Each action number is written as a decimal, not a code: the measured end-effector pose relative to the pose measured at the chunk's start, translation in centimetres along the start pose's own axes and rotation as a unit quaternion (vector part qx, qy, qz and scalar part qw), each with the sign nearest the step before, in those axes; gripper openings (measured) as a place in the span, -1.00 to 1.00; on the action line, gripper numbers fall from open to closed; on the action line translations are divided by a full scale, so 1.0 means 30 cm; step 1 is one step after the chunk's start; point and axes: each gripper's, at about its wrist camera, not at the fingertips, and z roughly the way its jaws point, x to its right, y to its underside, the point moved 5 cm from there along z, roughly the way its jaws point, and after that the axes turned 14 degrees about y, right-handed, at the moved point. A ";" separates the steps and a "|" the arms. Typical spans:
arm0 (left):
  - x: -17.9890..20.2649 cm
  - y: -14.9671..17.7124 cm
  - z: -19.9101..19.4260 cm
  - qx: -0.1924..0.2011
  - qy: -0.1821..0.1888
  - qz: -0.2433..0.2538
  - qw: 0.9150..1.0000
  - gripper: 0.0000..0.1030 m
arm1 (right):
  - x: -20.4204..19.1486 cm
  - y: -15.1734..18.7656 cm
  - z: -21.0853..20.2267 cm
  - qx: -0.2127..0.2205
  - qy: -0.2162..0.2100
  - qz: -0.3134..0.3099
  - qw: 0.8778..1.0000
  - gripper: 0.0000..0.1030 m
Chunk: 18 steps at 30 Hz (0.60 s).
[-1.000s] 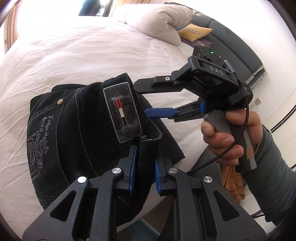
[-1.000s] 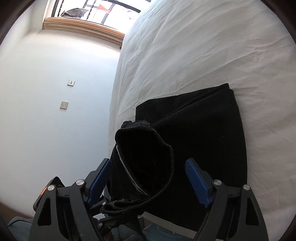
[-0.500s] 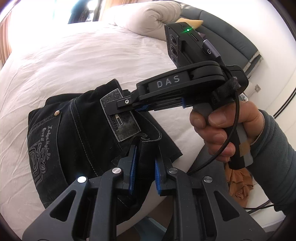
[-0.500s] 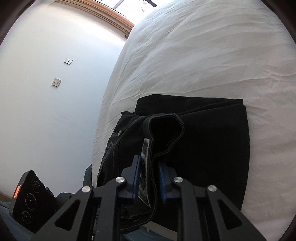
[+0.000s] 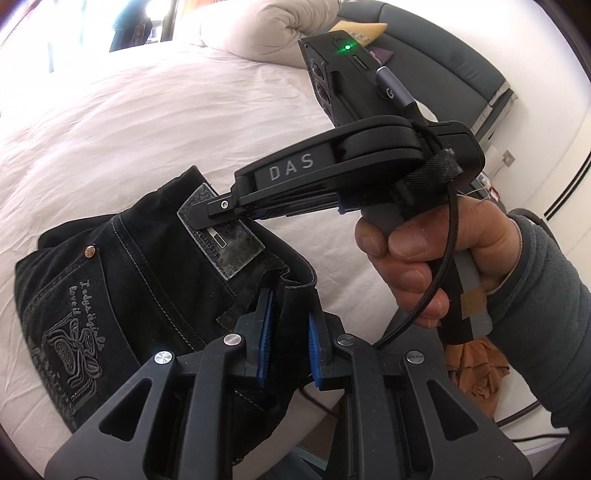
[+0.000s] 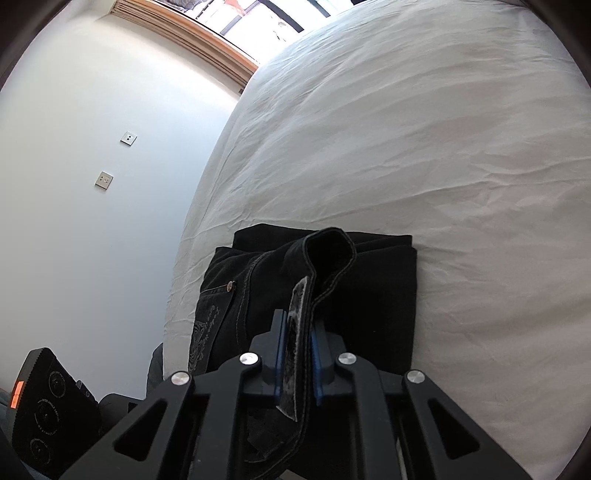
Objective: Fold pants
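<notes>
A: Biggest first?
B: White bed fills frame. Black pants, folded, lower left near its edge.
A: Grippers?
B: Left gripper clamped on waistband, bottom centre. Right gripper clamped on waistband at the leather patch.

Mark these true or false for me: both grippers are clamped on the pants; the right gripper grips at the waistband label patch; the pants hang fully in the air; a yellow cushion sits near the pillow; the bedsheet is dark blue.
1. Both grippers are clamped on the pants. True: the left gripper and the right gripper are each shut on fabric.
2. The right gripper grips at the label patch. True.
3. The pants hang fully in the air. False: most of them lie on the bed.
4. A yellow cushion sits near the pillow. True.
5. The bedsheet is dark blue. False: it is white.
</notes>
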 end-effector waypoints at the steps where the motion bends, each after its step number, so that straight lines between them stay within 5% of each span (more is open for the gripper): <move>1: -0.002 -0.002 0.012 -0.002 0.000 0.000 1.000 -0.70 | 0.013 -0.001 0.006 0.000 0.001 0.003 1.000 -0.75; 13: -0.062 -0.002 0.108 -0.030 0.009 -0.005 0.999 -0.70 | 0.144 0.016 0.057 0.001 0.000 0.035 0.999 -0.74; 18: -0.116 0.009 0.048 -0.030 0.047 -0.050 0.997 -0.55 | 0.190 0.048 0.096 -0.018 -0.028 0.075 0.997 -0.39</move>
